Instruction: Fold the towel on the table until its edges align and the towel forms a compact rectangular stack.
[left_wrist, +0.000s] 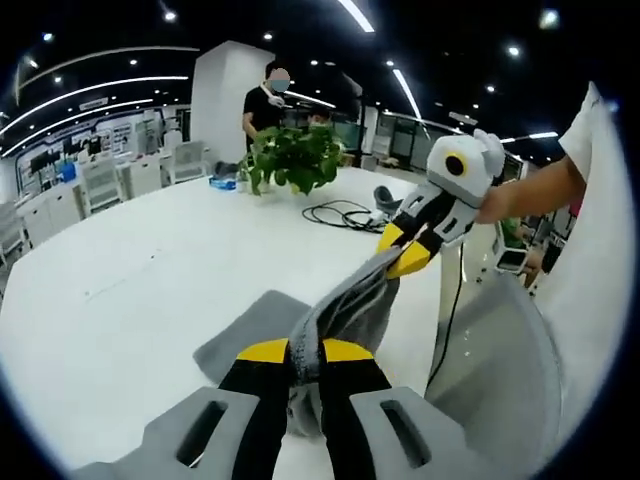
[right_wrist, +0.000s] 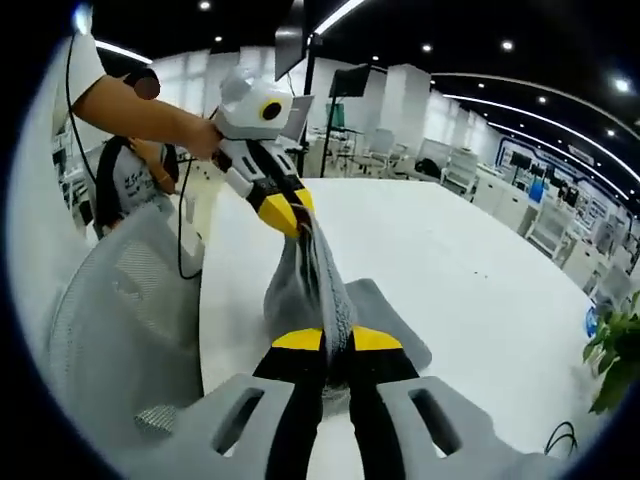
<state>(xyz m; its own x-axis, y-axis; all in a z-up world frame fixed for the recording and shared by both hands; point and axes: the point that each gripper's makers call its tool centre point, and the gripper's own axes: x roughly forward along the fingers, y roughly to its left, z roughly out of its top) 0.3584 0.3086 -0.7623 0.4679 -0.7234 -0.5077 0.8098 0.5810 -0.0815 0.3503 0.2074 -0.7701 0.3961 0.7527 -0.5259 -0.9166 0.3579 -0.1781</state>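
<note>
A grey towel (left_wrist: 345, 310) hangs stretched between both grippers above the white table (left_wrist: 140, 270), its lower part resting on the tabletop. My left gripper (left_wrist: 305, 352) is shut on one towel edge at the bottom of the left gripper view. The right gripper (left_wrist: 400, 252) comes in from the right there, shut on the other end. In the right gripper view my right gripper (right_wrist: 337, 340) pinches the towel (right_wrist: 310, 285), and the left gripper (right_wrist: 290, 212) clamps its far end, held by a person's hand (right_wrist: 200, 135).
A potted plant (left_wrist: 292, 158) and a black cable (left_wrist: 345, 215) sit at the table's far side. A person (left_wrist: 268, 100) stands behind the plant. A grey mesh chair (right_wrist: 120, 310) stands at the table's edge, beside the person holding the grippers.
</note>
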